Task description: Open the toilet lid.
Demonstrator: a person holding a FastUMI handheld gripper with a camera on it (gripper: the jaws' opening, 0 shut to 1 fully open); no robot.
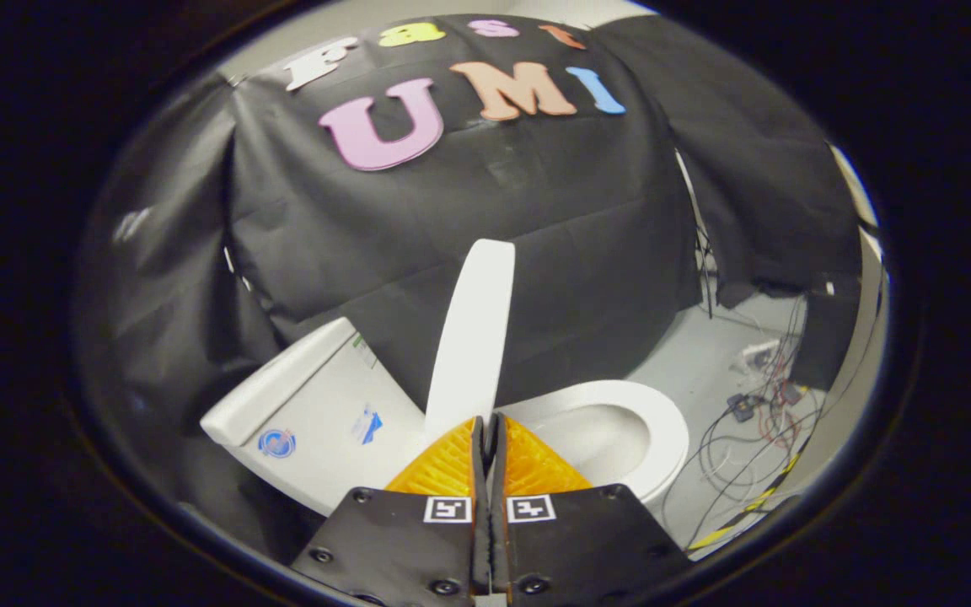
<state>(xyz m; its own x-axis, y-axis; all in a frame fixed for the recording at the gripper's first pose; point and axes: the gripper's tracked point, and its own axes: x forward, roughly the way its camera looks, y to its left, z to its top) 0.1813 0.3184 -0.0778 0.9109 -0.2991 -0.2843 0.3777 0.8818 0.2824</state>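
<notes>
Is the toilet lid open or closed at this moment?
Open. The toilet lid stands raised, edge-on, rising just beyond the shut gripper, and the toilet seat lies uncovered beside it.

Black cloth wall [469,219] well beyond the fingers, creased and draped in broad folds, hung as a backdrop. A second black cloth panel [755,185] off to the right of the fingers, sagging lower at its bottom hem. More dark cloth [157,287] to the left, dimly lit, faintly shiny. Pale grey floor [705,362] ahead and right of the fingers, smooth and evenly lit. Tangle of thin cables [755,421] on that floor, some red, some black, with small dark plugs among them. Yellow-and-black striped tape [755,506] on the floor nearer, right of the fingers. Strip of pale wall [351,21] above the cloth.
</notes>
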